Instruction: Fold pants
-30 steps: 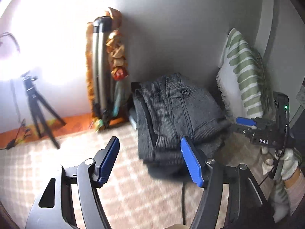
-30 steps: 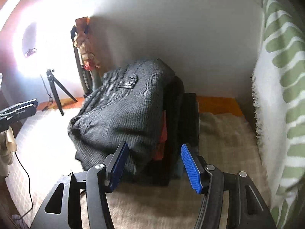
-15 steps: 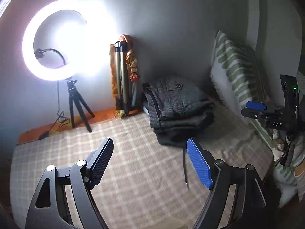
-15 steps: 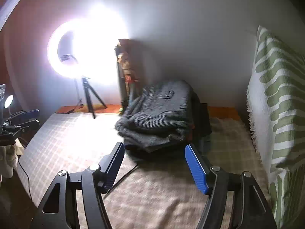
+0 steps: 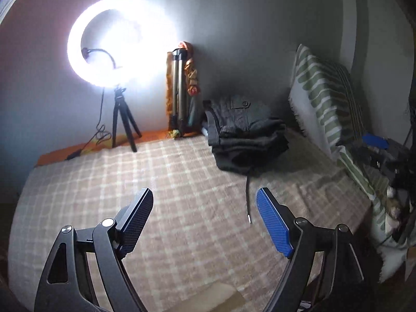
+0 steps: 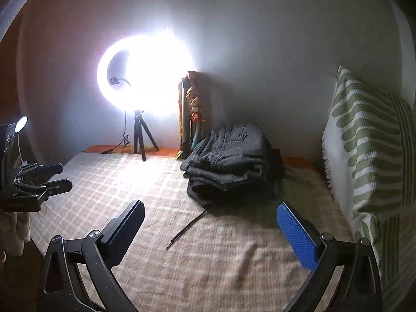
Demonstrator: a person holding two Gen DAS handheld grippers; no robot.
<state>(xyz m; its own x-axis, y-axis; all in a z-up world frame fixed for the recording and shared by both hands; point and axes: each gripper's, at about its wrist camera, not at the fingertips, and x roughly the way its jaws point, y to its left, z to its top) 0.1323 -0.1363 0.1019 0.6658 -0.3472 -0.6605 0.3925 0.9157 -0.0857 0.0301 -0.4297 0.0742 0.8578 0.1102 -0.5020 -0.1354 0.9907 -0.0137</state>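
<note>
Both tools, left tool [image 5: 204,217] and right tool [image 6: 211,230], gape wide, empty; dark pants [image 6: 228,153] sit folded, stacked.

Both your wrist views look forward over the bed [image 5: 182,182] from well back, sharing, it seems, the pants [image 5: 247,132] [image 6: 228,158] ahead.

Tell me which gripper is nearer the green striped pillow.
Right. The right gripper hangs open right beside the green striped pillow; the left gripper, also open, sits farther off across the blanket.
</note>
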